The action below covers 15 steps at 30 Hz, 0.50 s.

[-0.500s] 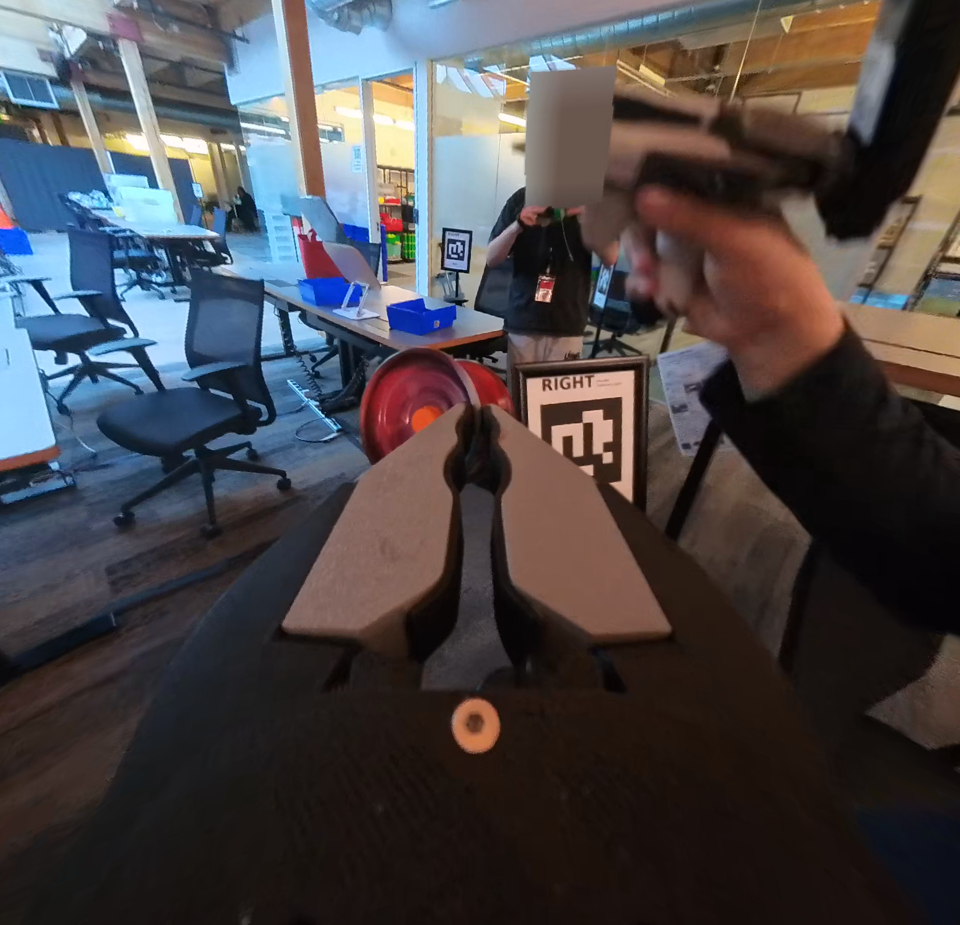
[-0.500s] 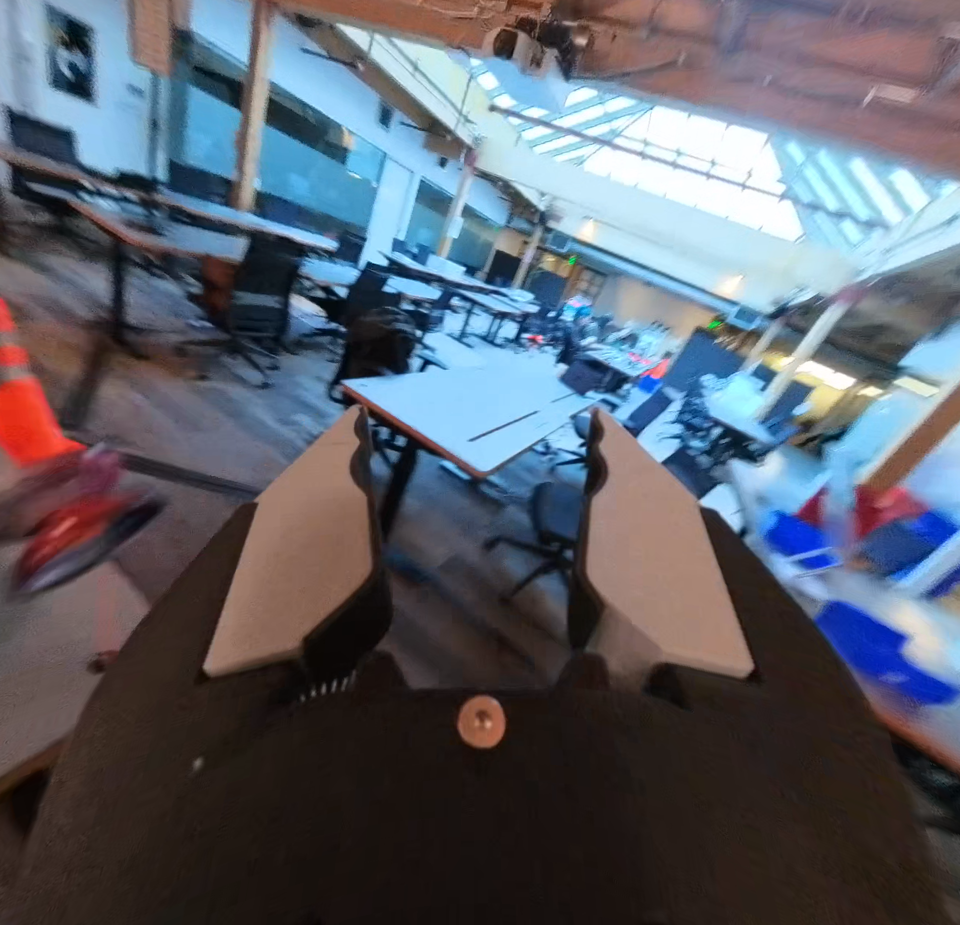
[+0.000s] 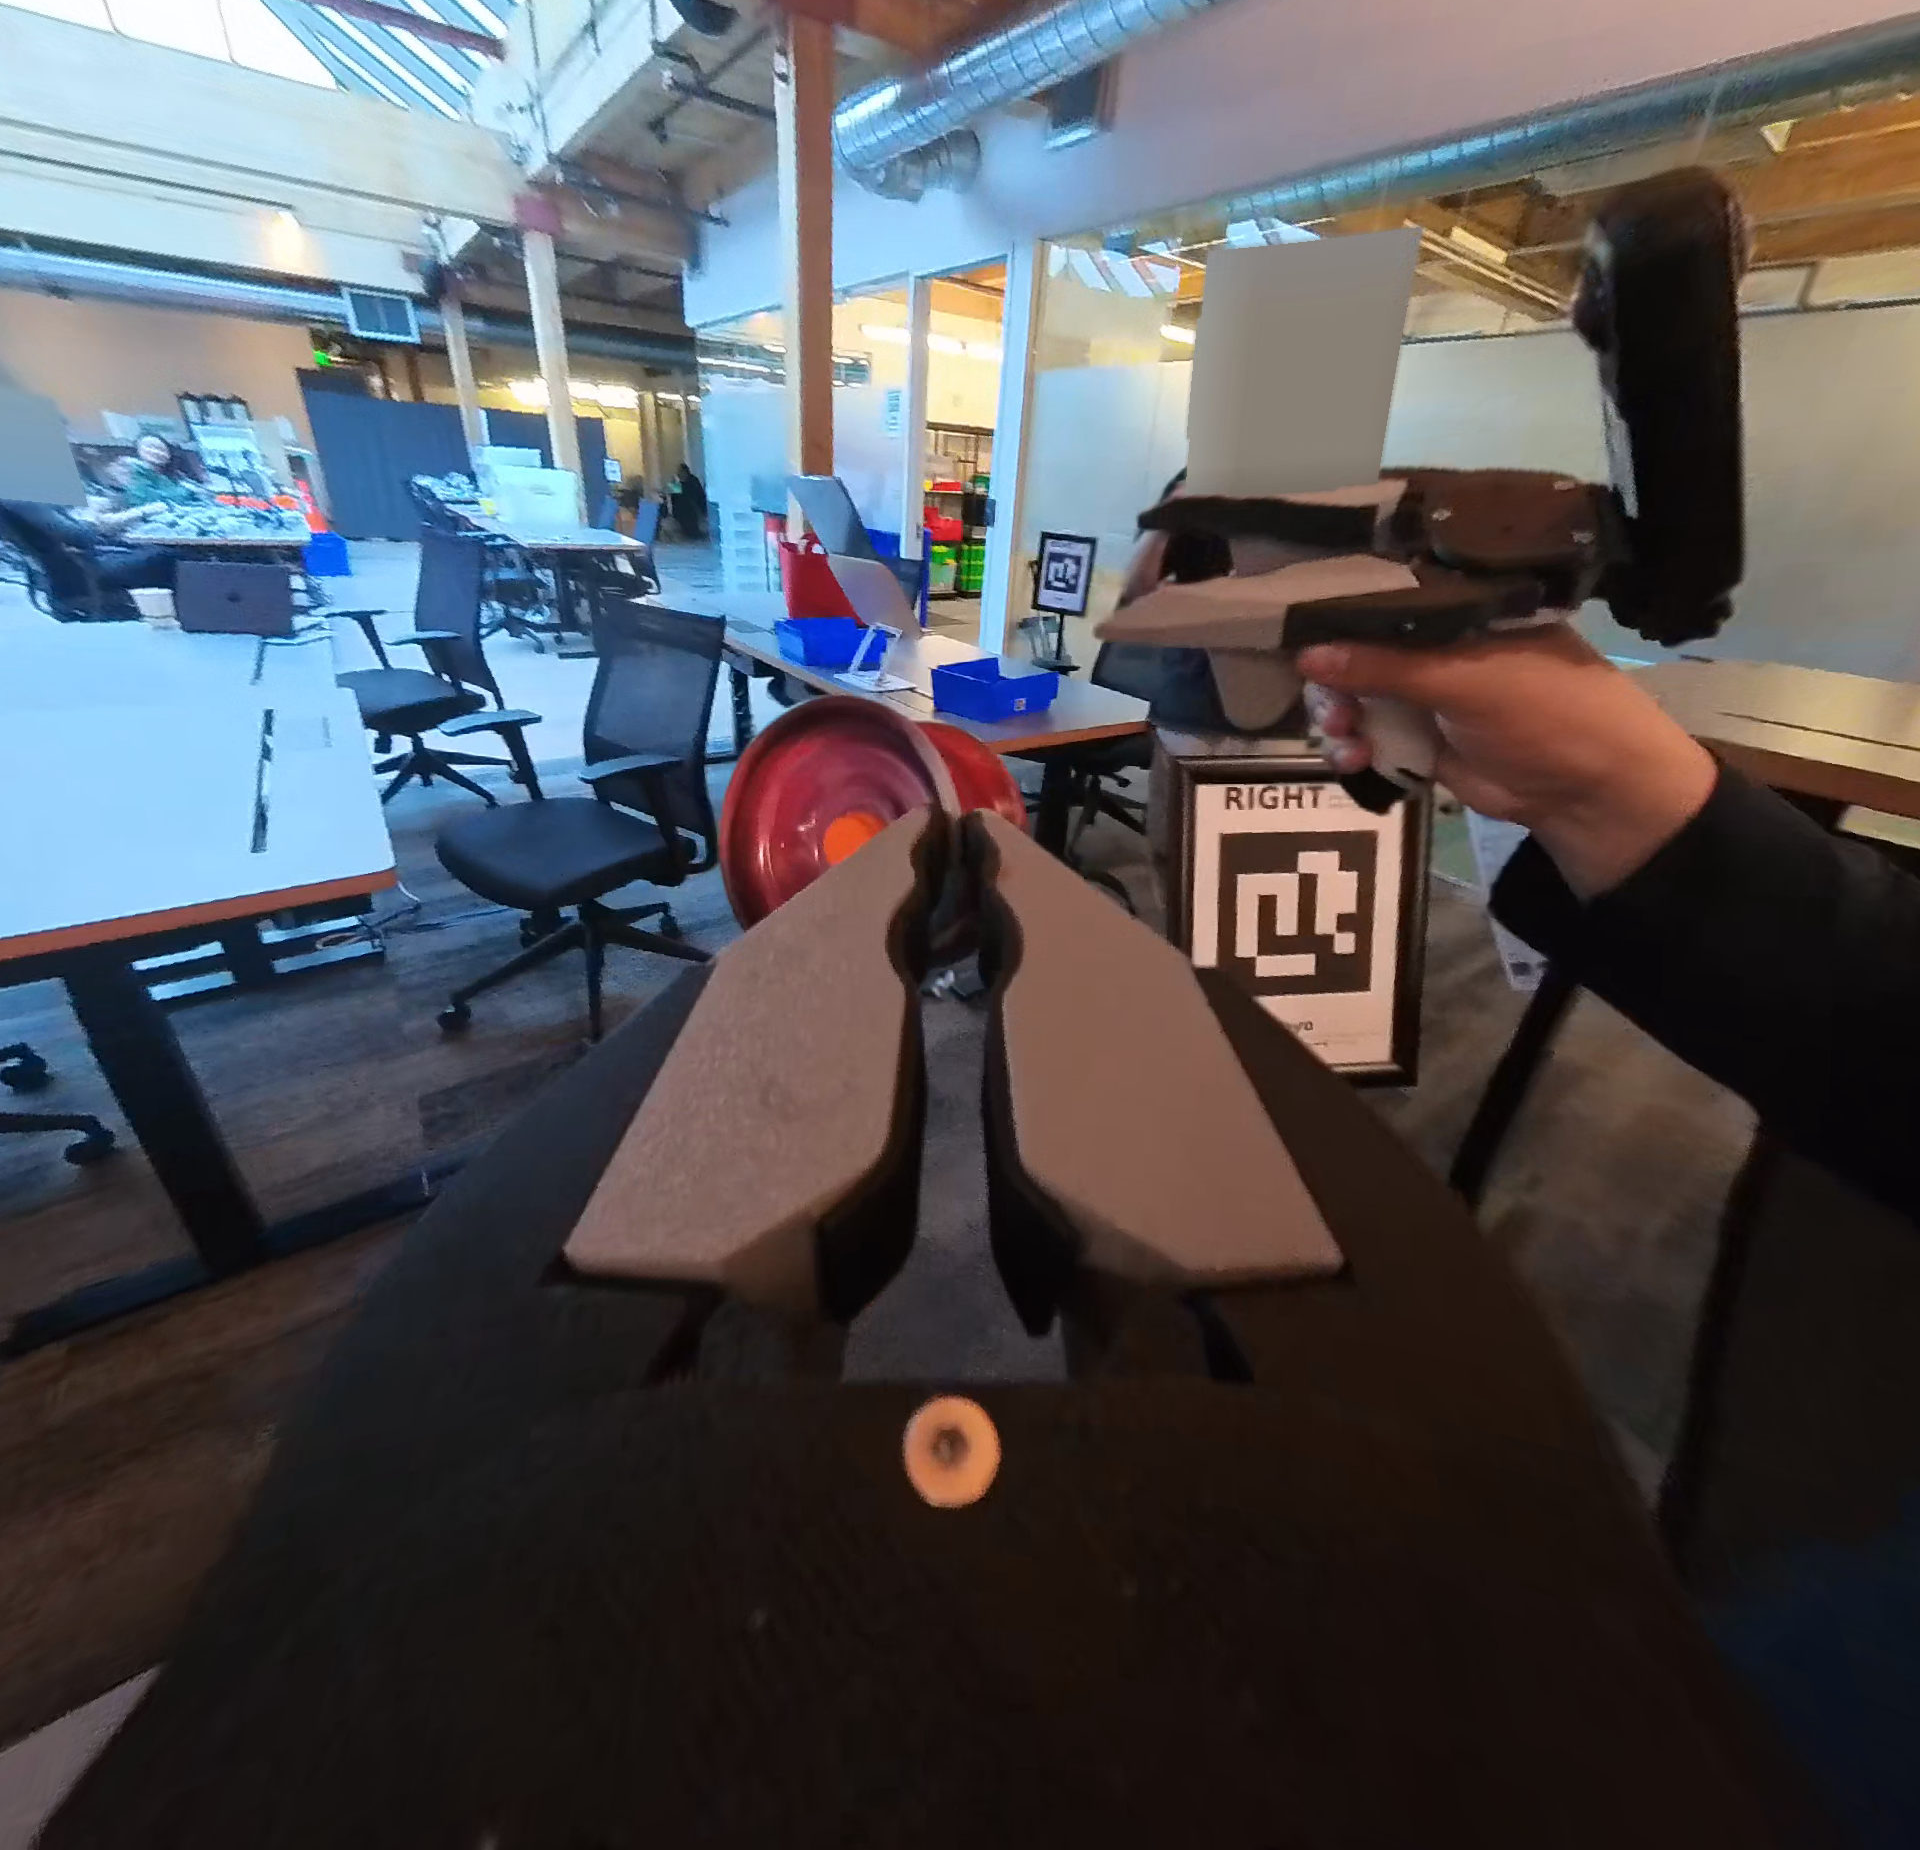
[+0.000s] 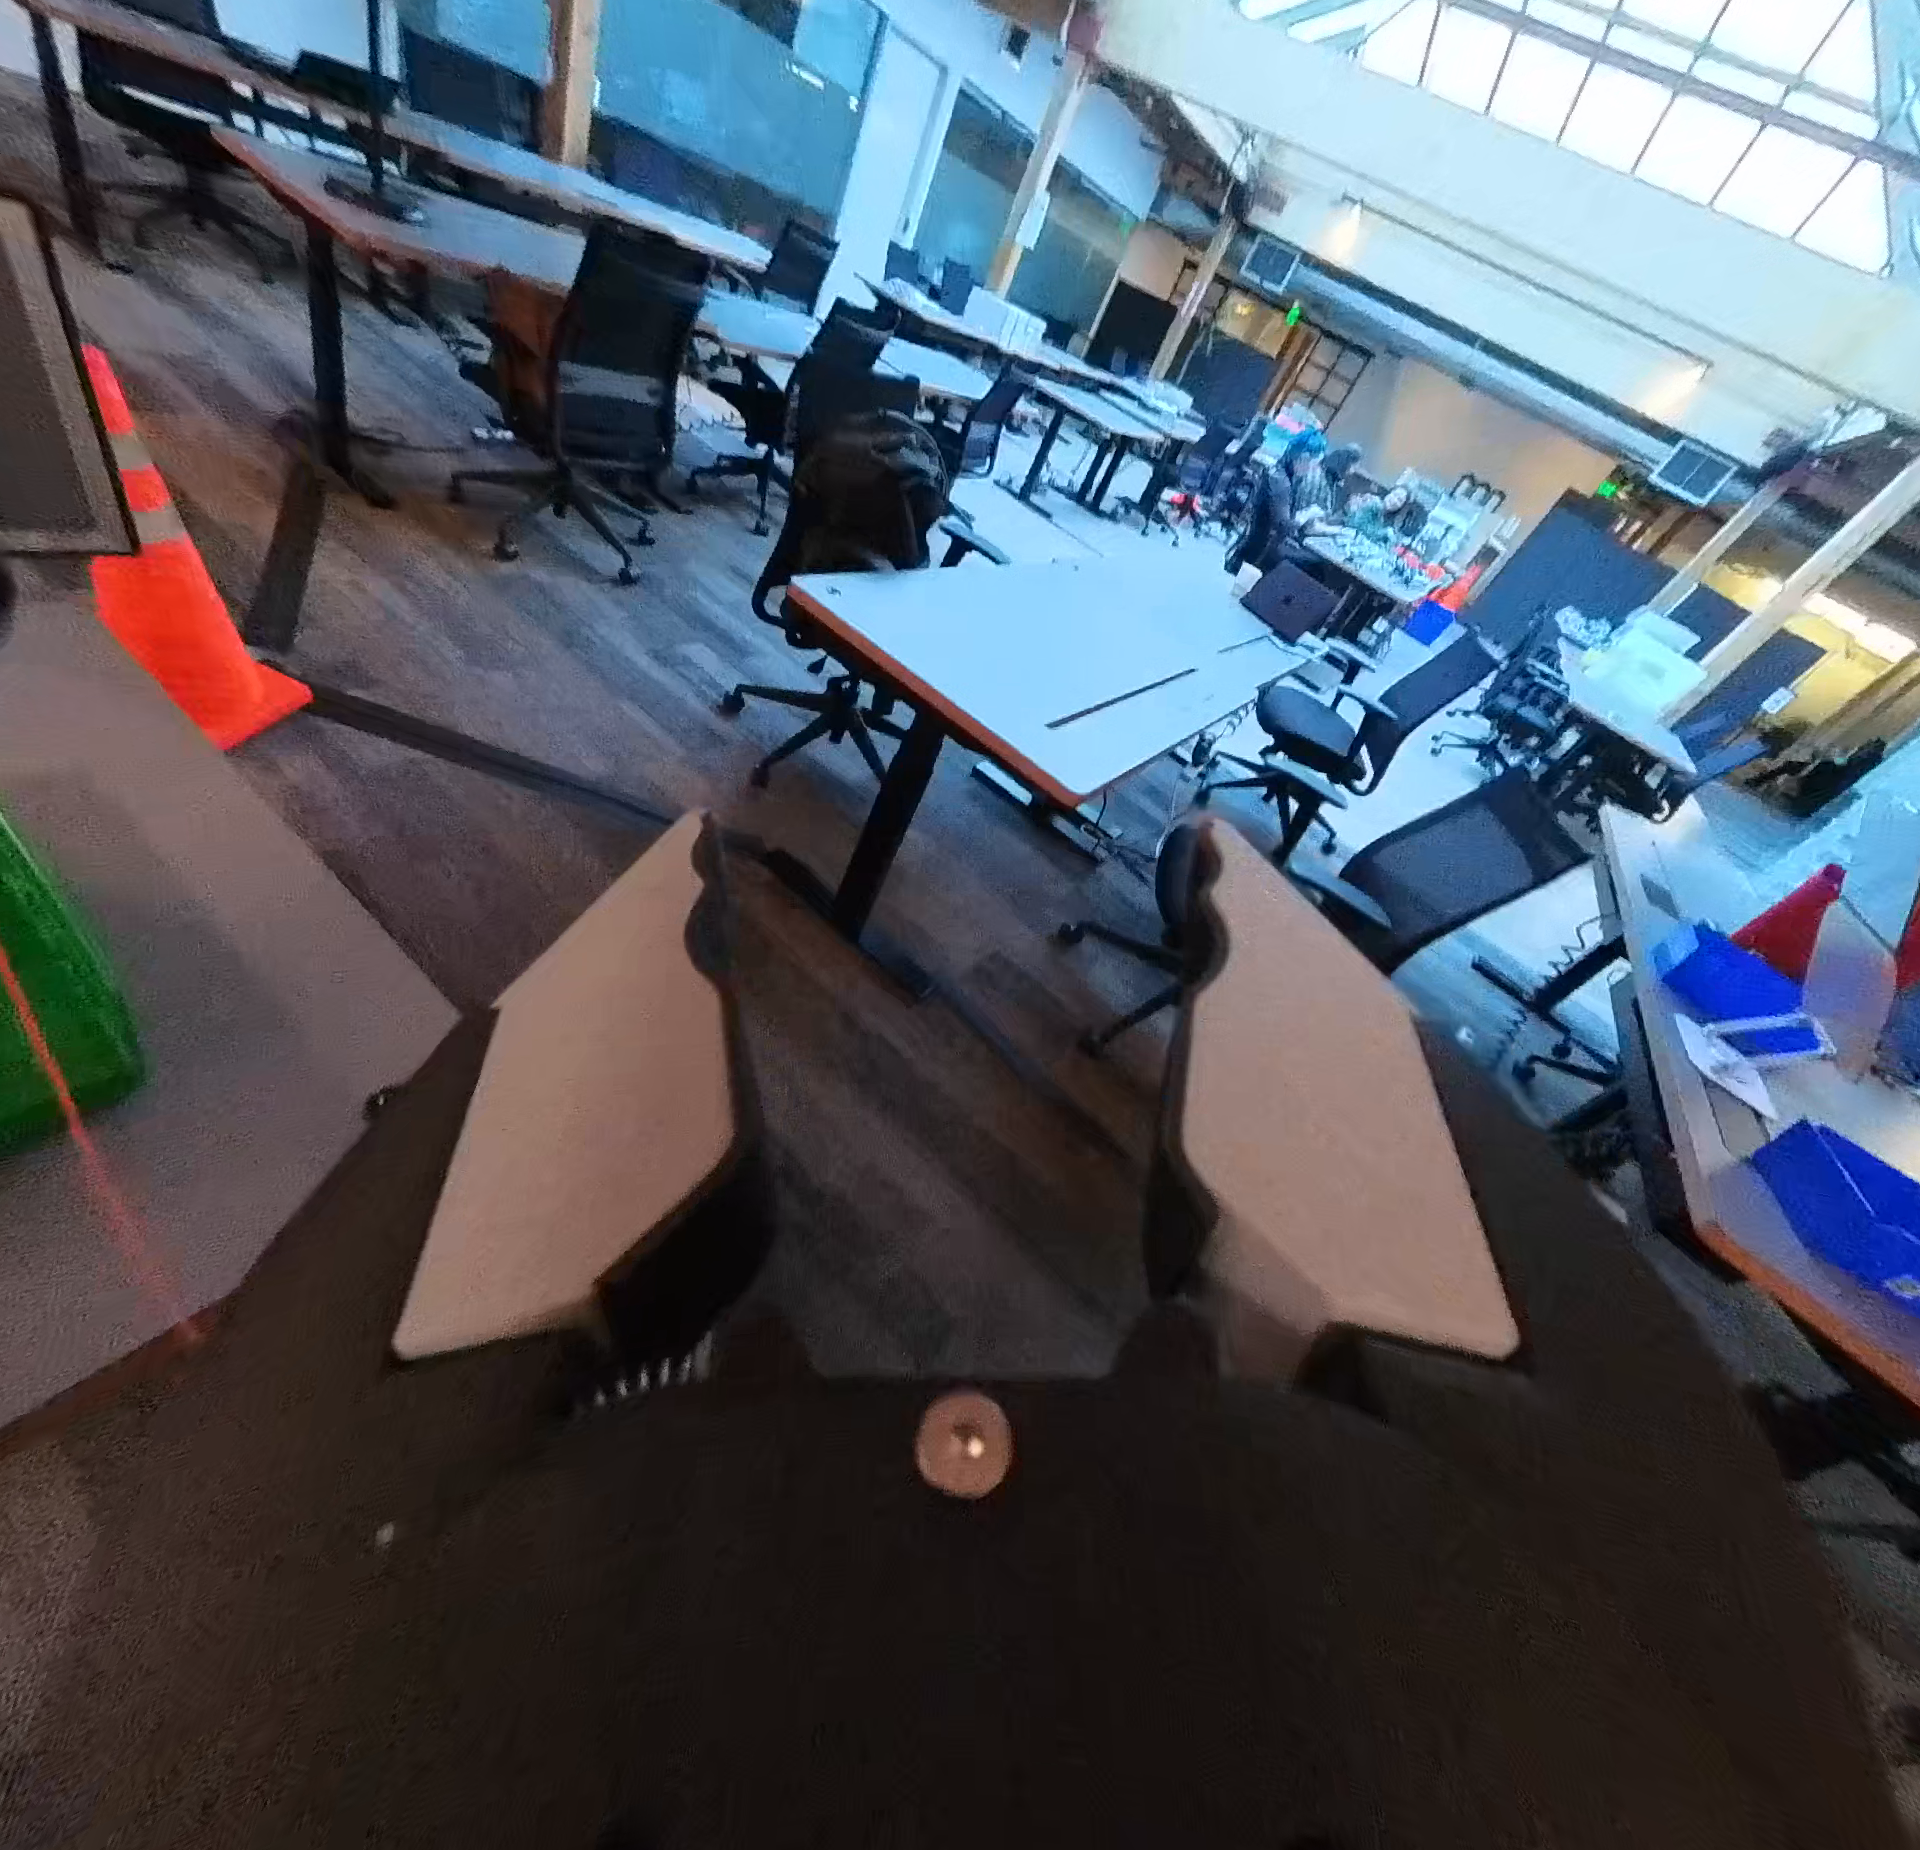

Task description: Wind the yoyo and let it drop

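We hold the red yoyo (image 3: 831,824) up in the air with our left gripper (image 3: 954,844), its jaws closed into the groove between the yoyo's two halves, above the office floor and in front of a black office chair (image 3: 613,813). Our right gripper (image 4: 951,896) is raised to the right of the yoyo, well apart from it, jaws wide open and bare. A framed marker sign (image 3: 1299,907) stands just below it.

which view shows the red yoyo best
The left wrist view. The red yoyo sits right at the tips of the left gripper, whose fingers are closed in the groove between its two halves, so its face and orange centre are plain. The right wrist view shows no yoyo, only its own open fingers over the floor.
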Motion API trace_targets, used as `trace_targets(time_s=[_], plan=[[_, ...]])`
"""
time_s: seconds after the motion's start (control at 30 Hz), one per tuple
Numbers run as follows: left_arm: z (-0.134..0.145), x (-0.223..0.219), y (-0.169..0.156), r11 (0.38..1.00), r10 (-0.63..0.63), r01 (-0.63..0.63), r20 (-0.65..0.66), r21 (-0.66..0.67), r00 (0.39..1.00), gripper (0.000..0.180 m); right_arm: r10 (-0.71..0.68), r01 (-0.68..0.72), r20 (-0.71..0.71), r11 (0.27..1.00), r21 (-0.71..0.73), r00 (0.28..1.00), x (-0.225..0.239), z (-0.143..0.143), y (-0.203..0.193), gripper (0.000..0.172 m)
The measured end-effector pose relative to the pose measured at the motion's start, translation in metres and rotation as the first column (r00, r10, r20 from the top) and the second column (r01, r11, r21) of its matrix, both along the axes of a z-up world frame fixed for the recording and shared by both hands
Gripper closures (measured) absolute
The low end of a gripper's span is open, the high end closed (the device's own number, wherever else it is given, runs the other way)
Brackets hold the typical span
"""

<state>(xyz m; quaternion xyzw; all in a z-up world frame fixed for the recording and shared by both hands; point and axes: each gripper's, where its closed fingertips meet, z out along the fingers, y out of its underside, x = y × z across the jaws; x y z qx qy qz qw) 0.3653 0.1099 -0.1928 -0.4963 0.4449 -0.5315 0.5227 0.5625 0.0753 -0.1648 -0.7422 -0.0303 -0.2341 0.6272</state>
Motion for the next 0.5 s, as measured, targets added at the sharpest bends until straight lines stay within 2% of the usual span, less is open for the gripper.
trace_targets(time_s=[0.17, 0.27, 0.33, 0.43, 0.5], plan=[[-0.024, 0.018, -0.014, 0.995, -0.093, 0.094, -0.059, 0.013, 0.994, 0.180, -0.076, 0.077, -0.063, 0.997, 0.008, 0.995, 0.010, -0.026, -0.044, 0.081], [-0.038, 0.029, -0.016, 0.992, -0.124, 0.123, -0.087, -0.013, 0.989, 0.180, -0.175, 0.176, -0.086, 0.984, 0.014, 0.981, 0.029, -0.034, -0.077, 0.070], [-0.035, 0.036, -0.017, 0.986, -0.164, 0.162, -0.069, -0.032, 0.984, 0.180, -0.238, 0.242, -0.079, 0.970, 0.036, 0.968, 0.043, -0.025, -0.099, 0.067], [-0.027, 0.046, -0.021, 0.976, -0.217, 0.215, -0.069, -0.034, 0.974, 0.180, -0.354, 0.354, -0.029, 0.928, 0.117, 0.935, 0.068, 0.011, -0.135, 0.061], [-0.023, 0.050, -0.028, 0.968, -0.252, 0.252, -0.068, -0.019, 0.965, 0.180, -0.429, 0.429, -0.030, 0.893, 0.133, 0.903, 0.085, 0.024, -0.160, 0.056]])
